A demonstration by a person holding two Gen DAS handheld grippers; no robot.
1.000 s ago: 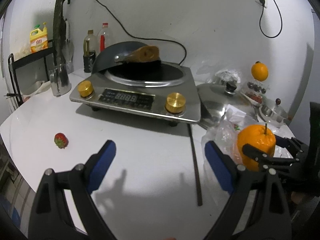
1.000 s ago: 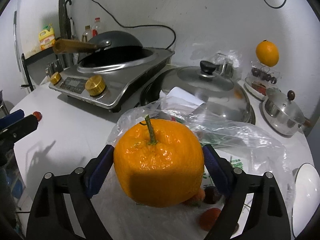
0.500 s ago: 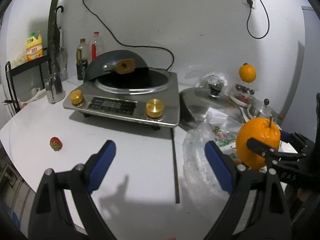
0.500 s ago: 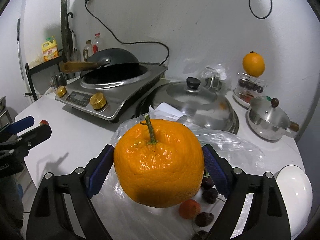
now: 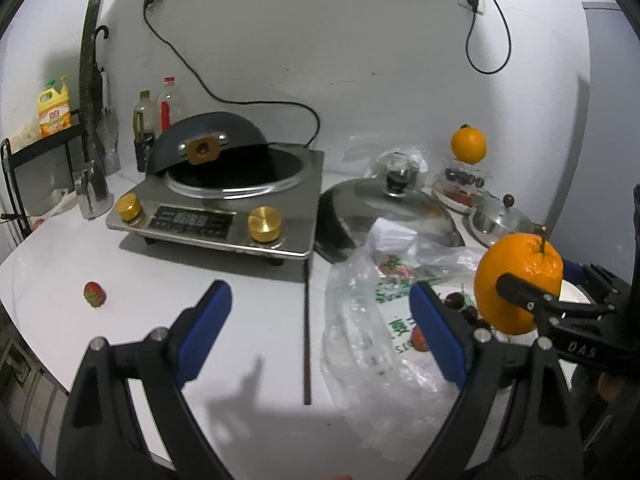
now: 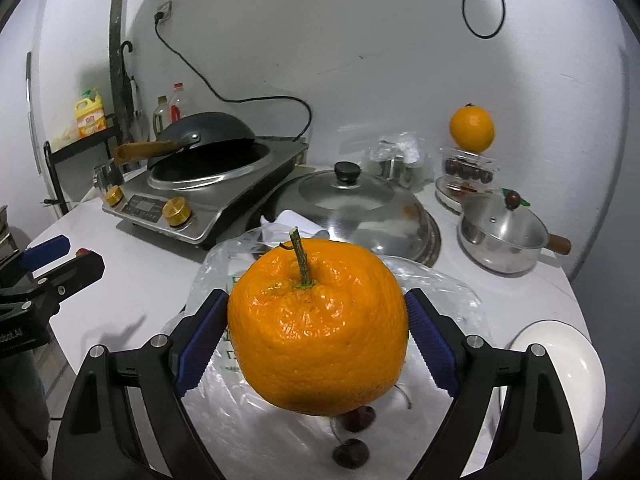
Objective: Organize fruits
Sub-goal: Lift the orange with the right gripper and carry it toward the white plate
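Note:
My right gripper (image 6: 318, 338) is shut on a large orange (image 6: 318, 328) with a stem, held above a clear plastic bag (image 6: 432, 292) with dark cherries (image 6: 352, 452) on it. The orange also shows in the left wrist view (image 5: 518, 280), at the right, with cherries (image 5: 456, 300) and a strawberry under it. My left gripper (image 5: 320, 334) is open and empty above the white table. A lone strawberry (image 5: 95, 294) lies at the table's left. A second orange (image 6: 472, 128) sits on top of a clear fruit container at the back right.
An induction cooker with a wok (image 5: 224, 196) stands at the back. A large pan lid (image 6: 352, 208) and a small steel pot (image 6: 504, 232) are to its right. A white plate (image 6: 560, 364) is at the right edge. A thin dark rod (image 5: 307, 332) lies on the table.
Both grippers have risen and pulled back from the table. The right one has lifted the orange higher above the bag. The left gripper stays open.

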